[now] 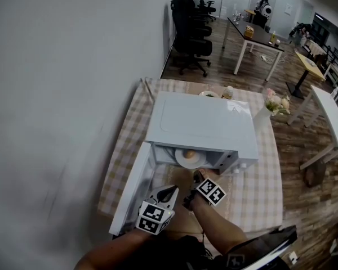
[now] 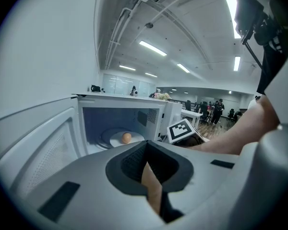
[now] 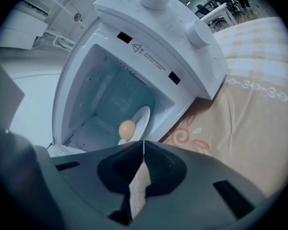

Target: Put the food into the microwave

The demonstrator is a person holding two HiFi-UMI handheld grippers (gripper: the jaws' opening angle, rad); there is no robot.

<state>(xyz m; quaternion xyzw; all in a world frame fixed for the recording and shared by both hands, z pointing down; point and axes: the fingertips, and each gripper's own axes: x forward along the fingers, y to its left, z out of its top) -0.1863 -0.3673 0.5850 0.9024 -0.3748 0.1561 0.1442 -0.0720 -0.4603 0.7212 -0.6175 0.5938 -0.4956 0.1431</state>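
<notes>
A white microwave (image 1: 200, 122) stands on the table with its door (image 1: 132, 187) swung open to the left. Inside, a round tan piece of food (image 1: 188, 153) lies on a white plate (image 1: 196, 161) on the turntable; both gripper views show the food (image 2: 126, 137) (image 3: 127, 128) as well. My right gripper (image 1: 196, 176) (image 3: 143, 145) is just in front of the opening, shut, with nothing between its jaws. My left gripper (image 1: 172, 191) (image 2: 146, 147) hangs a little further back beside the open door, also shut and empty.
A checked tablecloth (image 1: 265, 173) covers the table. A white vase of flowers (image 1: 270, 108) stands right of the microwave, and small dishes (image 1: 214, 93) lie behind it. Two knobs (image 3: 199, 31) sit on the microwave's front panel. Office chairs and desks fill the room beyond.
</notes>
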